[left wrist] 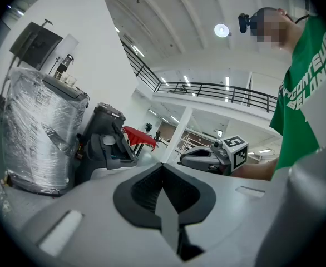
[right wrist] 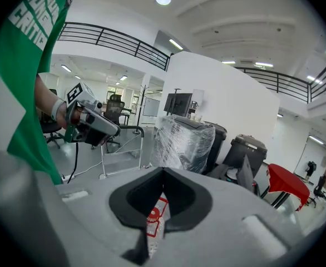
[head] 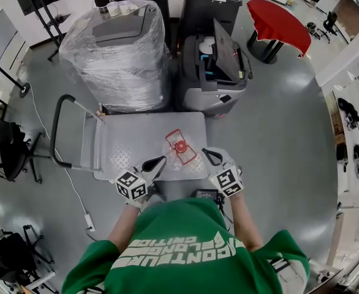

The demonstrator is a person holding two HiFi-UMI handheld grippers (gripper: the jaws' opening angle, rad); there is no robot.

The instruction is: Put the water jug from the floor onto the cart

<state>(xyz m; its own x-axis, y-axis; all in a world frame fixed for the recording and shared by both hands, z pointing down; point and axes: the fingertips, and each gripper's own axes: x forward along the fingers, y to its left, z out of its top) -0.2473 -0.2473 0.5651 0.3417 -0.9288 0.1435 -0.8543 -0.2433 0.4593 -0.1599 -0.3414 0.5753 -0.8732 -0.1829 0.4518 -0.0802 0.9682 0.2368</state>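
Left tool (head: 160, 162) and right tool (head: 208, 155) have jaws fully together, holding nothing. Clear plastic jug (head: 178, 149), red-capped and red-labelled, sits on the cart's (head: 130, 141) flat grey metal deck, near both tool tips.

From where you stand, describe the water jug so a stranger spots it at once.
Start at the plastic-wrapped machine; the flat cart with a black handle is parked in front of it. The water jug sits on the cart's deck, the only thing there: clear, with a red cap and label.
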